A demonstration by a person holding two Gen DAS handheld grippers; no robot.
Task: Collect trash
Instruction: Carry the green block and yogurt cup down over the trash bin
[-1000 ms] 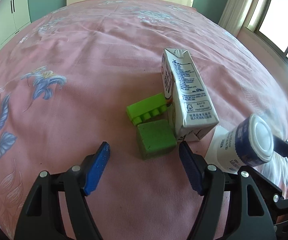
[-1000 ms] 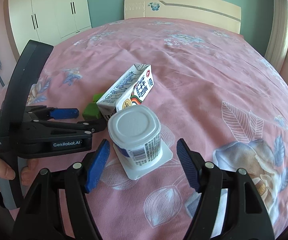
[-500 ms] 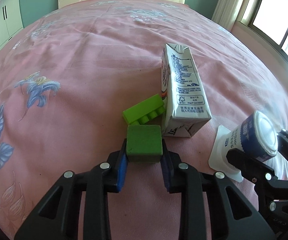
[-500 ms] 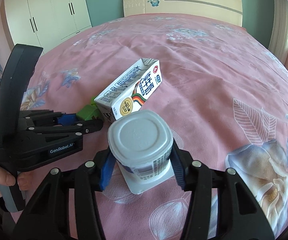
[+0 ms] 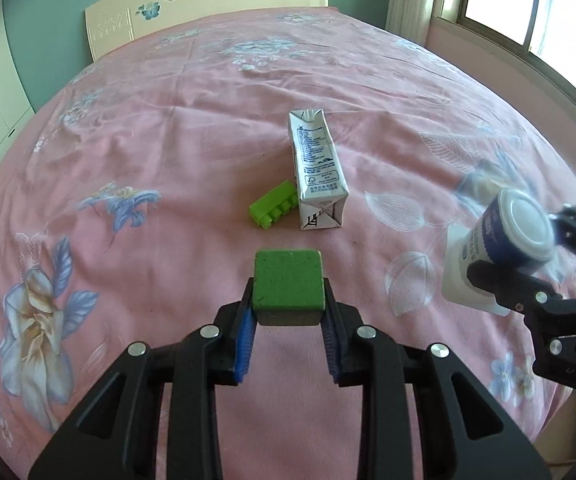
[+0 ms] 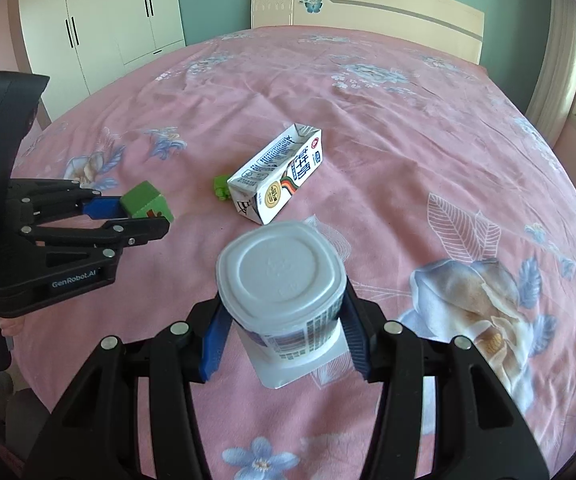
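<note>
Left gripper (image 5: 288, 330) jaws clamp a green foam cube (image 5: 289, 280); right gripper (image 6: 284, 338) jaws clamp an inverted white plastic yogurt cup (image 6: 282, 280), both above the pink floral bed (image 6: 408, 120). Uncollected: white milk carton (image 5: 316, 170), lime-green toy brick (image 5: 274, 210).

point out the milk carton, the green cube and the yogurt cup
milk carton (image 5: 315, 160), left wrist view, printed side panel
green cube (image 5: 289, 280), left wrist view, top face
yogurt cup (image 6: 280, 268), right wrist view, its upturned white base
</note>
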